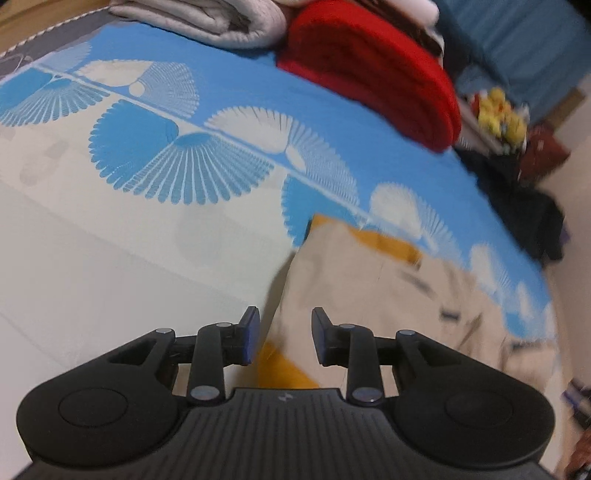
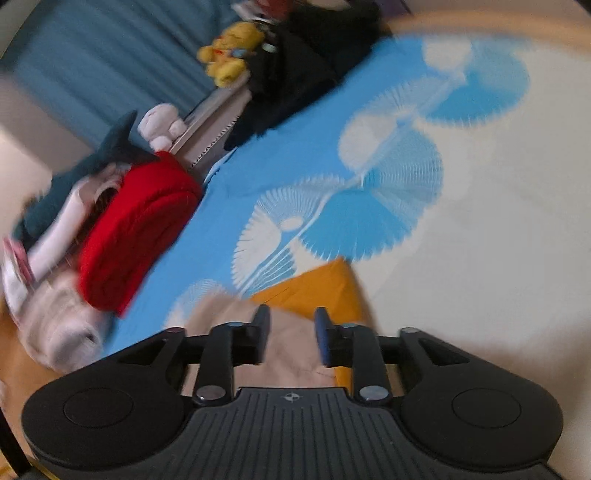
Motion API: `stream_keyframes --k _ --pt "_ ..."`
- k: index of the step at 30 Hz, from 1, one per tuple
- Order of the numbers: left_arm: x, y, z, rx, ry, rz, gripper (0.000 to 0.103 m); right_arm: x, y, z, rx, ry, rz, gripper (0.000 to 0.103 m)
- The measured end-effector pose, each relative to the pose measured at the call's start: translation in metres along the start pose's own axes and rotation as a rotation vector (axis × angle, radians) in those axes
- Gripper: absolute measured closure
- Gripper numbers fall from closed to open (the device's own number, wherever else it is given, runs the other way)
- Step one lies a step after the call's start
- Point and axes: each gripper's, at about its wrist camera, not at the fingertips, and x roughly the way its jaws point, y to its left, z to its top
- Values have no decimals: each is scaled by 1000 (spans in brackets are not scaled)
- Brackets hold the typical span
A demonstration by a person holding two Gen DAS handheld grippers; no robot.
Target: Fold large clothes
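Beige garment [image 1: 388, 280] w/ an orange layer [image 1: 395, 245] under it lies on the bed sheet [image 1: 184, 74], on the cream part just below the row of blue-and-white fan prints. Landmark = red folded item [image 1: 369, 74]: the garment is well apart from it, toward the cameras; a grey folded pile [image 1: 207, 22] sits just beside the red one.

Left hand-held gripper [image 1: 284, 339]: jaws apart, nothing between them, hanging over the garment's near edge. Right hand-held gripper [image 2: 291, 339]: also parted and empty, above the beige cloth near the orange corner [image 2: 317, 288]. Both views are blurred, so can't tell if the fingers touch the fabric.

Progress, my read: garment looks partly folded, w/ a straight edge and squared corner showing, but how many folds are in is unclear. Likely left: at least one more fold, then move it over to the stack by the red item.
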Motion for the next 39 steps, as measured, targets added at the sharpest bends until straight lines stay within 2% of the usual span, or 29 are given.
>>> stream_keyframes --k 3,5,8,14,16,18,21,25,28,35,37,38,39 --pt "5 -13 -12 95 20 39 70 -1 12 -13 -207 2 -110 61" --pt "6 -23 -19 146 19 42 66 -3 19 -22 -316 -12 -122 54" --pt "11 -31 -23 183 22 48 64 3 26 -32 -408 14 -176 53" --pt "23 -41 -23 196 24 54 62 18 24 -34 -405 44 -190 52" --pt "28 -42 -24 197 22 60 52 24 23 -35 -411 54 -197 52" --pt "35 -43 -24 198 29 71 51 31 22 -35 -413 67 -195 52" --pt "44 -39 -25 193 18 66 38 41 23 -34 -416 78 -182 49" --pt "62 -34 -25 169 37 68 37 58 19 -35 -417 111 -183 49" --pt "71 -35 -20 168 21 41 34 70 16 -33 -401 126 -175 48" --pt "92 -33 -9 140 16 0 33 88 18 -27 -356 141 -105 49" --pt "99 -31 -6 124 16 -14 34 93 21 -26 -360 149 -97 52" --pt "101 -31 -5 122 15 -21 38 94 22 -26 -359 153 -92 64" --pt "102 -32 -3 126 6 -27 60 95 22 -25 -356 151 -81 74"
